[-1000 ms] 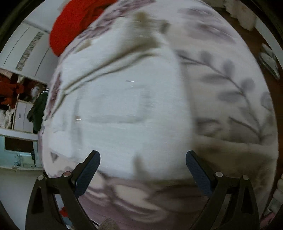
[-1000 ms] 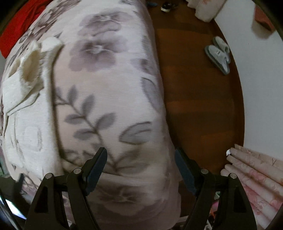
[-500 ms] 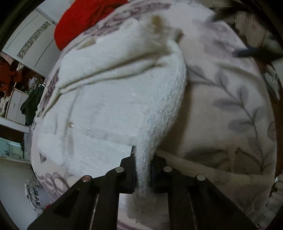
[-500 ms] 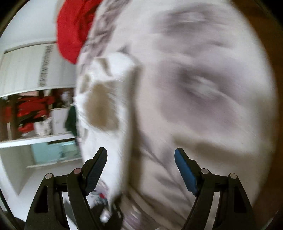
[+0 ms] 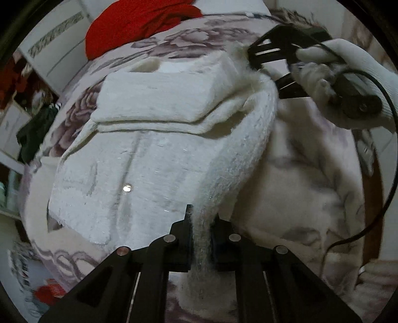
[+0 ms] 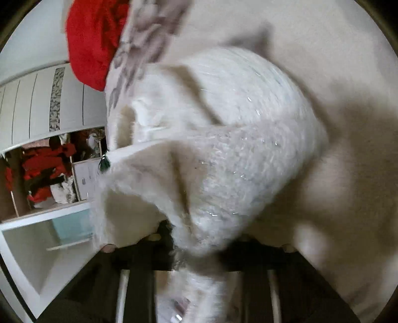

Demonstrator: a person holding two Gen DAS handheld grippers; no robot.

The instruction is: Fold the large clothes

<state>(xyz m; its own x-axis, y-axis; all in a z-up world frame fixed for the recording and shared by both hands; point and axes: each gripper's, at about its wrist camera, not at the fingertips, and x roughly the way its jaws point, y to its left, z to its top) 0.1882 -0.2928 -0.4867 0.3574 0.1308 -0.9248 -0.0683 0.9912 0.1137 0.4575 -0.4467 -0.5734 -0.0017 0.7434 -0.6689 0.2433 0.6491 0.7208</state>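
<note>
Floral bedding (image 5: 311, 179) fills most of both views, with a red garment (image 5: 139, 22) heaped at the upper left. Spread across the middle lies the white fluffy sweater (image 5: 139, 159), one part already folded over near its top. The left gripper (image 5: 201, 231) is clamped on the sweater's right edge at bottom centre, and the right gripper (image 5: 267, 53), in a gloved hand at upper right, appears pinched on the same edge further up. I'd judge a lengthwise fold is beginning; next, both should carry that edge leftward together. An open wardrobe at left holds red clothes (image 6: 47, 161).

black hand-held gripper (image 5: 201, 232) | silver screws | white glove (image 5: 348, 82) | black cable (image 5: 388, 159)
</note>
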